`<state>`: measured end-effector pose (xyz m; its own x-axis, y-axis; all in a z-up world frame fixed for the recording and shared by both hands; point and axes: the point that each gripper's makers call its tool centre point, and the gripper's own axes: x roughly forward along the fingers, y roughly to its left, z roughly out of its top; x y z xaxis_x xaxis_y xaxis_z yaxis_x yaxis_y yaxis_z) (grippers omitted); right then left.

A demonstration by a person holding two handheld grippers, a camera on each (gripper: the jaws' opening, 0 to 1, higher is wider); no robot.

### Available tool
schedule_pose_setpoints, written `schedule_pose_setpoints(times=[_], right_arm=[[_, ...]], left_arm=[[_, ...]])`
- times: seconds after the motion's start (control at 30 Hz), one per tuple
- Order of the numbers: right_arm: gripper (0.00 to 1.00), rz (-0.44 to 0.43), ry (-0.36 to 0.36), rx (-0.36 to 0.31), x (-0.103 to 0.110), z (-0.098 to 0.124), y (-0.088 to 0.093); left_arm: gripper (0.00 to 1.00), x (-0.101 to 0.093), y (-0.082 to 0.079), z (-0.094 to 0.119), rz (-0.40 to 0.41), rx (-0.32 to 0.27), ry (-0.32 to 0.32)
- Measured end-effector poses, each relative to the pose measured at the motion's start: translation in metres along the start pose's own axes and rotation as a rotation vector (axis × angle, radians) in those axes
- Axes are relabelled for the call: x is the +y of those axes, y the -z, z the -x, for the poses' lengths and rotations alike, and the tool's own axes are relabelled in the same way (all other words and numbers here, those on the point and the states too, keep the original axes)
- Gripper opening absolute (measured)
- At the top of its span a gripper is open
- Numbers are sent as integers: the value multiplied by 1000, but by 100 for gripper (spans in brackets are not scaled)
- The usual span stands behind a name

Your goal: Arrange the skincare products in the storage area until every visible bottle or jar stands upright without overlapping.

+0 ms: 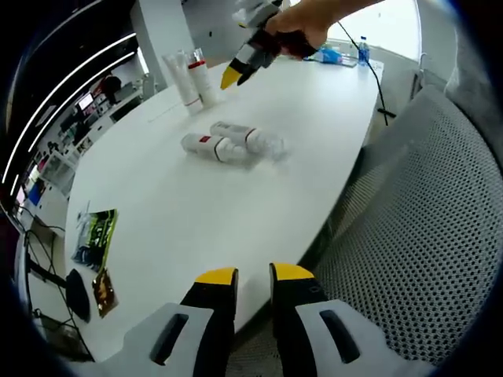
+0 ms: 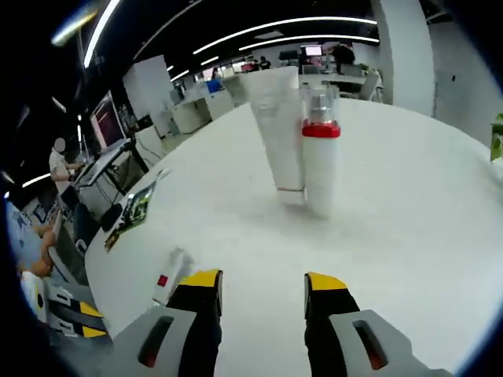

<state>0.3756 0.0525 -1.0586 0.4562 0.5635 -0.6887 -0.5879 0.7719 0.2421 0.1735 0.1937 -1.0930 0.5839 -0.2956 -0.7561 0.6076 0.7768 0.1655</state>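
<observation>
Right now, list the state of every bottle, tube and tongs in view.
Left tongs: nearly closed, empty, held off the table edge.
Right tongs: open, empty, facing the standing pair.
Tube: upright.
Red-banded bottle: upright, beside the tube.
Two bottles: lying down, side by side.

left gripper [image 1: 254, 276]: jaws slightly apart, holding nothing, over the near table [image 1: 196, 212] edge | two bottles [image 1: 232, 143] lying touching, ahead of the jaws | two tubes [image 1: 191, 78] upright, farther ahead | right gripper [image 1: 234, 75] in a hand [image 1: 299, 27] near the tubes
</observation>
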Motion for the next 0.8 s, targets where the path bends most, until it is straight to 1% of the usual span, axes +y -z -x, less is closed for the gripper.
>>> schedule_pose_setpoints(times=[0.03, 0.07, 0.1, 0.13, 0.17, 0.2, 0.23, 0.4, 0.47, 0.5, 0.53, 0.67, 0.7, 0.77, 0.8], right_arm=[[36, -3, 3, -1, 4, 2, 6], [36, -23, -14, -8, 15, 5, 13], [37, -32, -26, -13, 21, 7, 16], [37, -37, -14, -30, 26, 11, 21], [36, -47, -14, -36, 25, 10, 21], [36, -62, -21, -36, 27, 10, 24], [37, -76, -31, -37, 36, 11, 29], [39, -40, -60, -31, 57, 14, 48], [39, -10, -75, -18, 66, 14, 56], [39, -3, -74, -15, 66, 13, 57], [38, 8, -72, -3, 70, 13, 63], [37, 23, -50, 27, 75, 2, 79], [37, 25, -37, 26, 75, 0, 80], [37, 57, -12, 51, 75, -6, 83], [37, 69, 3, 40, 75, -8, 81]], left_arm=[[13, 0, 0, 0, -1, -1, 0], [13, 0, 0, 0, -5, 2, 1], [13, -1, 0, 0, -8, 3, 2], [13, -1, 0, 1, -10, 1, 2], [13, -1, 0, 1, -12, 0, 1], [13, -1, 0, 1, -13, 1, 1], [13, -1, -1, 1, -15, -4, 1], [12, -2, -3, 2, -32, -10, 0], [12, -2, -3, 1, -17, -6, 9], [12, -1, -3, 2, -8, -10, 5], [12, 0, -3, 2, -14, -7, -3], [12, -1, -4, 3, -26, -11, -3], [12, -1, -4, 3, -27, -10, -2], [12, -1, -4, 4, -30, -14, 0], [12, -2, -5, 4, -33, -18, 1]])
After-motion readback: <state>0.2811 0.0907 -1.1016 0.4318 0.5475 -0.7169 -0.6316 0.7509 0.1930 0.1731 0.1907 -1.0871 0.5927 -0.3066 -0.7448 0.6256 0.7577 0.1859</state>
